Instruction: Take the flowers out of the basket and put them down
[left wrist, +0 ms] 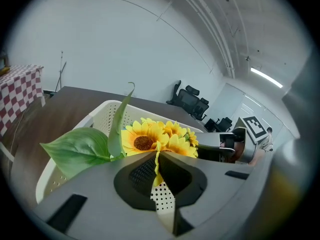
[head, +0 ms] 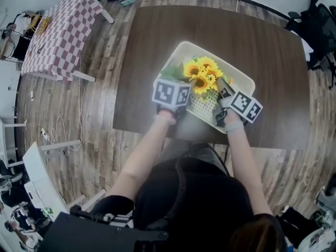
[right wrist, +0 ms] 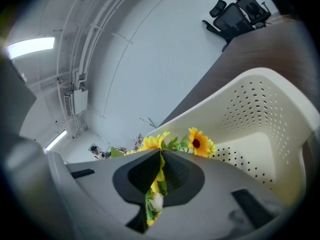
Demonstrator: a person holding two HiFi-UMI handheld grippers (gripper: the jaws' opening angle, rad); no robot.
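Note:
A bunch of yellow sunflowers with green leaves stands in a cream perforated basket on the dark brown table. My left gripper is at the bunch's left side. In the left gripper view its jaws are shut on a yellow petal of the sunflowers, with a large green leaf to the left. My right gripper is at the bunch's right side. In the right gripper view it is shut on yellow and green parts of the sunflowers above the basket wall.
The basket sits near the table's front edge, close to the person's body. A checkered table stands on the wooden floor at the left. Black office chairs are at the far right, and cables lie on the floor at the left.

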